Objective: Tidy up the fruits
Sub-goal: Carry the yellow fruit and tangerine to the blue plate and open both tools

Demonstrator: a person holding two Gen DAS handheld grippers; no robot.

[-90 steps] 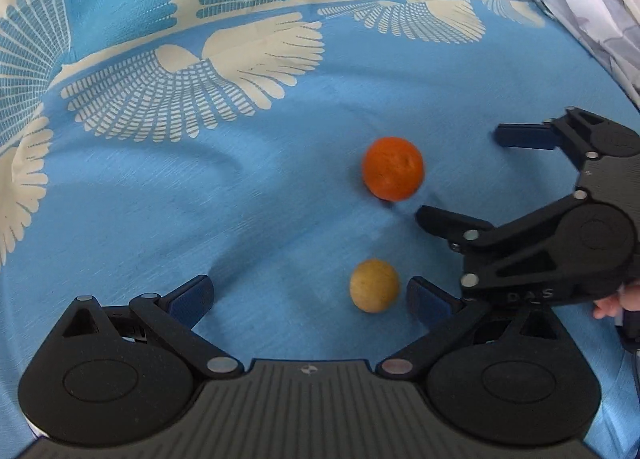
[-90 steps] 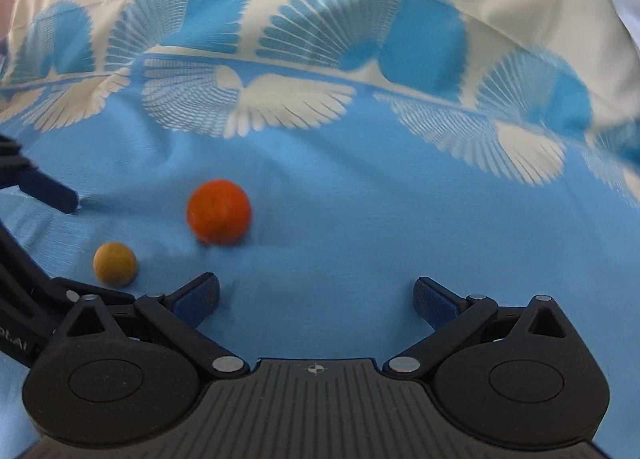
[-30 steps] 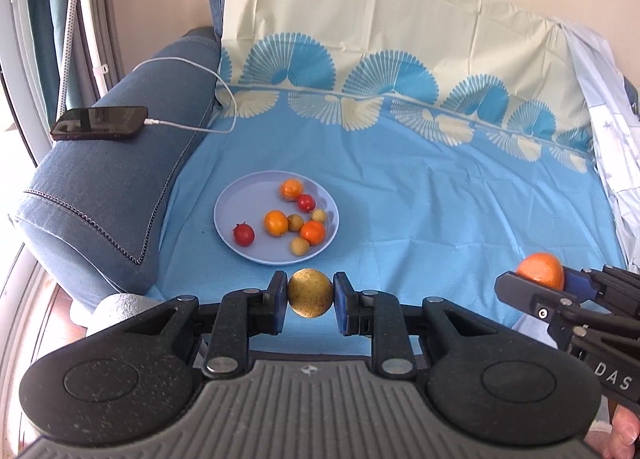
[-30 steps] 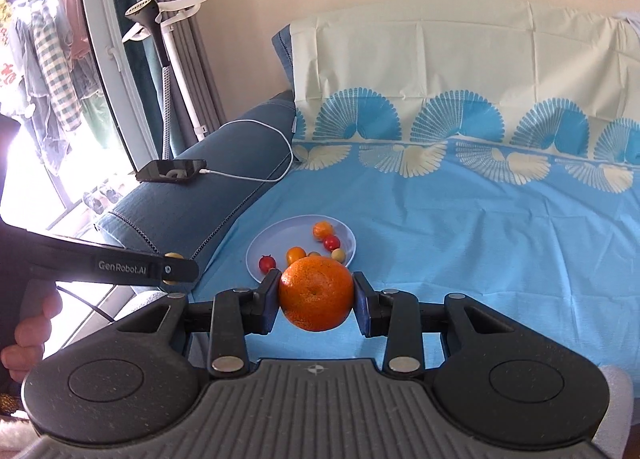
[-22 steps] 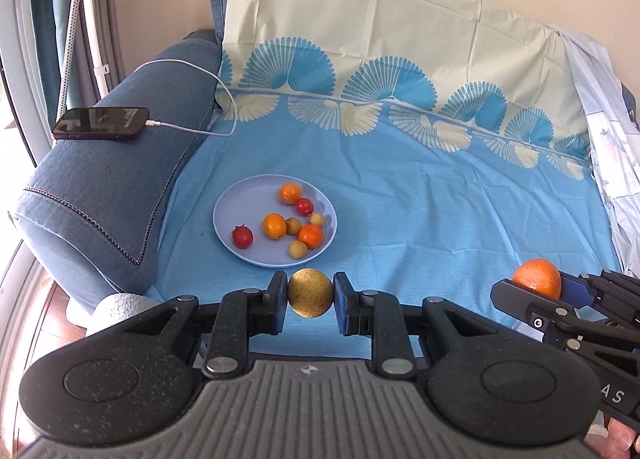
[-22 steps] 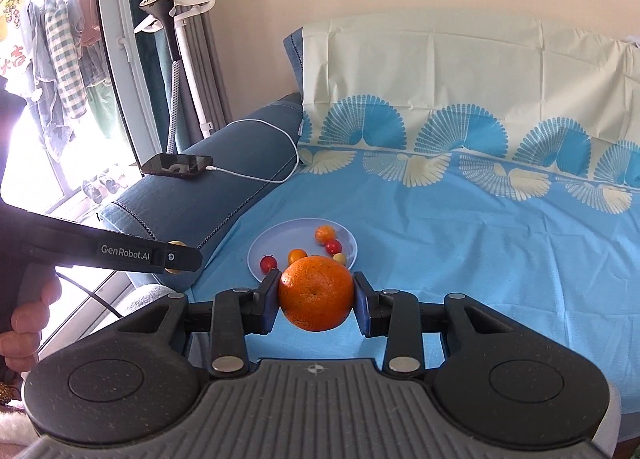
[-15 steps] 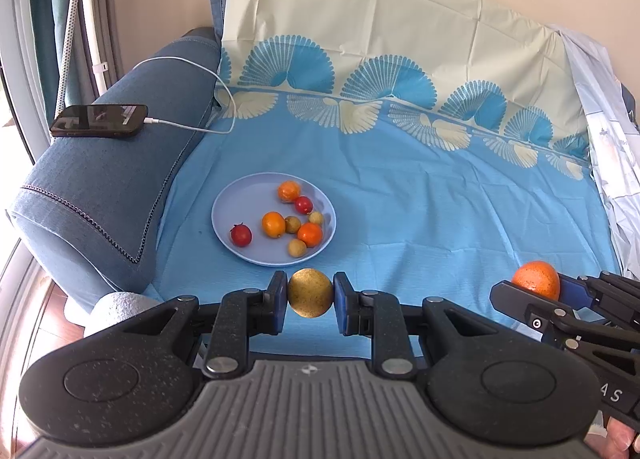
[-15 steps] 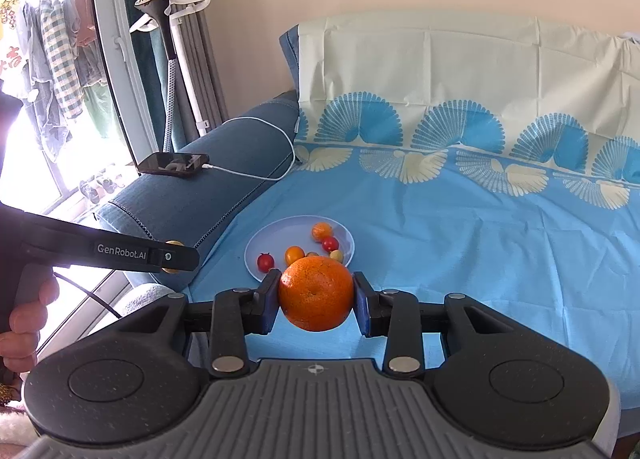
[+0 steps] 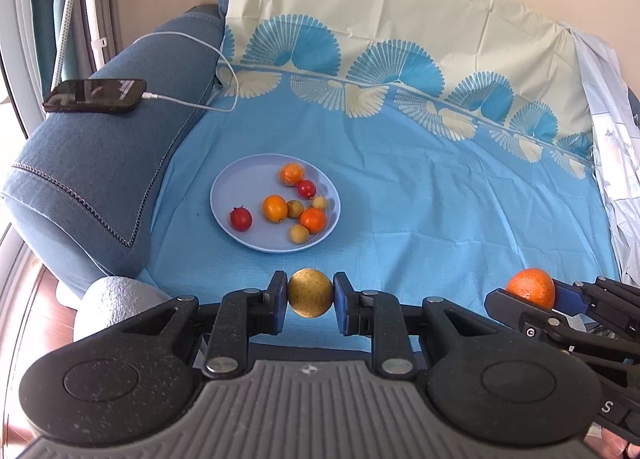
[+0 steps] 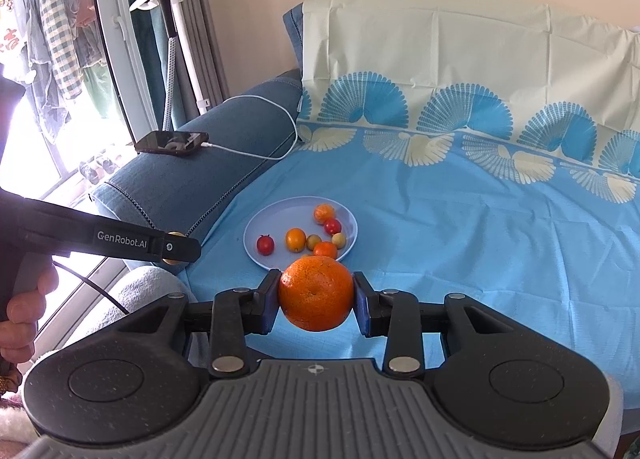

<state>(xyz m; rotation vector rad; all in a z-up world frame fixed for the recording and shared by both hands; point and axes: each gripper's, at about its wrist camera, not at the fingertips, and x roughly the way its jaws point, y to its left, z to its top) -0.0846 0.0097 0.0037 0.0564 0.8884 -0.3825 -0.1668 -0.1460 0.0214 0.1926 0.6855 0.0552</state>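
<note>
Tilting downward, left tool [image 9: 310, 298] pinching golden fruit [image 9: 310, 298], above sofa edge

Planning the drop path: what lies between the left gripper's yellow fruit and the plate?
Only bare blue sheet, seen in the left wrist view. The left gripper is shut on the yellow fruit, and the plate sits just beyond it.

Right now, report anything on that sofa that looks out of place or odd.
A phone lies charging on the sofa armrest, its white cable trailing onto the blue sheet. Otherwise nothing stands out: the fruit sits inside the plate, nothing spilled.
</note>
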